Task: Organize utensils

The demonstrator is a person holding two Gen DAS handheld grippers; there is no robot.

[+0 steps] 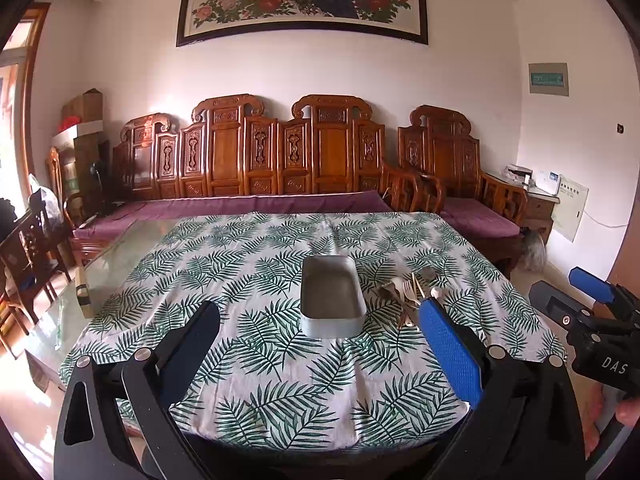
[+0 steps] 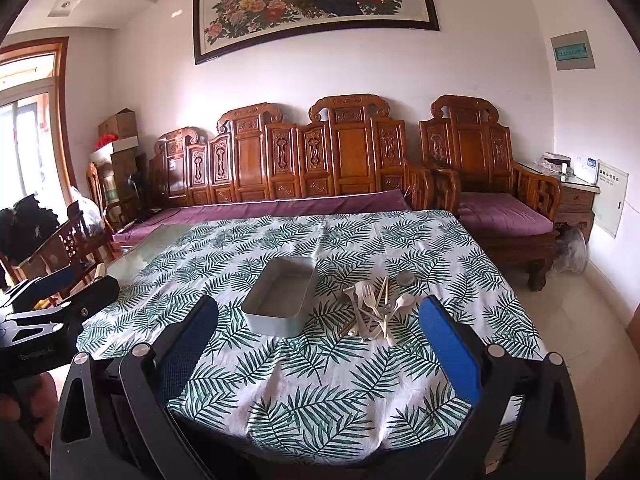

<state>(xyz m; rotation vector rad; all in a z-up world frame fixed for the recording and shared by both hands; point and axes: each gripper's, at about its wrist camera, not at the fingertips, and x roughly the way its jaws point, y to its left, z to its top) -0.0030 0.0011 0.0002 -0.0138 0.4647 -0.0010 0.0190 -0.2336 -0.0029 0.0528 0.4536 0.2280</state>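
Observation:
A grey rectangular box (image 1: 331, 296) (image 2: 280, 300) lies empty in the middle of the leaf-print tablecloth (image 1: 280, 360) (image 2: 320, 380). Just to its right sits a loose pile of utensils (image 1: 412, 292) (image 2: 374, 306): pale spoons, forks and thin sticks, crossing one another. My left gripper (image 1: 320, 344) stands open above the near table edge, with the box beyond the gap between its blue pads. My right gripper (image 2: 320, 344) is open too, nothing between its fingers, and the pile lies beyond it. The right gripper (image 1: 600, 320) also appears at the right edge of the left wrist view.
A bare glass strip (image 1: 120, 248) runs along the table's left side, with a small wooden block (image 1: 84, 292) on it. Behind the table stands a carved wooden sofa (image 1: 256, 168) with purple cushions. Wooden chairs (image 1: 28, 256) stand at left. Tiled floor (image 2: 580, 312) lies at right.

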